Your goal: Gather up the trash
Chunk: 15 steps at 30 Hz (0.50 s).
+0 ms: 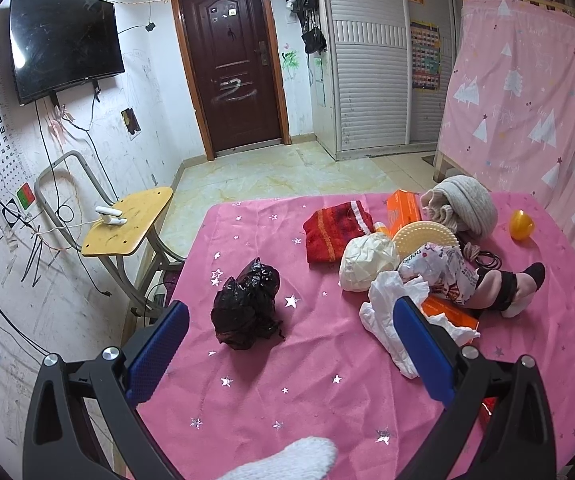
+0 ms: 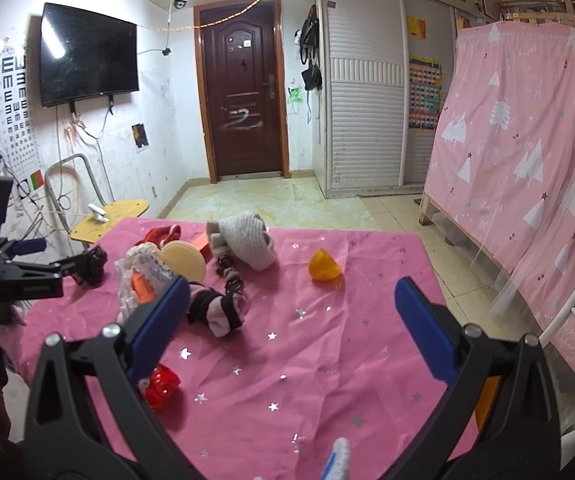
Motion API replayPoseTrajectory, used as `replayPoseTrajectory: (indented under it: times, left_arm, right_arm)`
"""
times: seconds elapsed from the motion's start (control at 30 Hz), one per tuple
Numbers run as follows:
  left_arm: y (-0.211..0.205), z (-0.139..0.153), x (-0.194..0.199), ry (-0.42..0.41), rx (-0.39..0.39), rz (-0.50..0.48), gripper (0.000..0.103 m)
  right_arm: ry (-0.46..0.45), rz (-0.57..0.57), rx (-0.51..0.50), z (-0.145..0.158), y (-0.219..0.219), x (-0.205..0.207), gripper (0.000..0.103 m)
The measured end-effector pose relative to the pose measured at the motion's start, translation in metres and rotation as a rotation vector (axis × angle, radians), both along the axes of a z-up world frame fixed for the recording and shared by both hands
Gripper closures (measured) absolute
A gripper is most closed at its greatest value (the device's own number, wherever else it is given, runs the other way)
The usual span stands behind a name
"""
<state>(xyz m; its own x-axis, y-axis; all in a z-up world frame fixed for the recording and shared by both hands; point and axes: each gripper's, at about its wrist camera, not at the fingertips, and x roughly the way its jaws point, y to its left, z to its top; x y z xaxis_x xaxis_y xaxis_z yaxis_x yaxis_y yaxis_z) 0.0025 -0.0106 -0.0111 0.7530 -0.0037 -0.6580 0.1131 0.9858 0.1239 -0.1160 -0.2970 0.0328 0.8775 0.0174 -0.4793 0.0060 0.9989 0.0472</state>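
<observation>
1. Trash lies on the pink star-printed tablecloth: a crumpled black plastic bag sits alone toward the table's left side, apart from the other things.
2. More trash is in the cluttered heap to the right of it: a crumpled white plastic bag, a ball of white paper and a printed wrapper, all touching each other.
3. Left gripper hovers above the table with its blue-padded fingers spread wide; nothing is between them. The black plastic bag is just ahead, in the gap between the two fingers, and the right finger overlaps the white plastic bag in the view.
4. Right gripper is also spread wide and empty, above the bare right part of the tablecloth.
5. Mixed with the trash are a red towel, an orange box, a beige knitted hat, a round cream-coloured disc with bumps and a pink and black sock.
6. An orange plastic egg stands apart on the right side of the table.
7. A small red shiny object lies near the front edge, just beside the right gripper's left finger.
</observation>
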Motion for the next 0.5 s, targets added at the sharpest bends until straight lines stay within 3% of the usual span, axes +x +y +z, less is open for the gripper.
replayPoseTrajectory:
  times: [0.5]
  left_arm:
    - [-0.008,-0.021,0.025,0.072,0.003,-0.006,0.009]
  right_arm:
    - [0.113,0.055,0.041,-0.027,0.002,0.036,0.004]
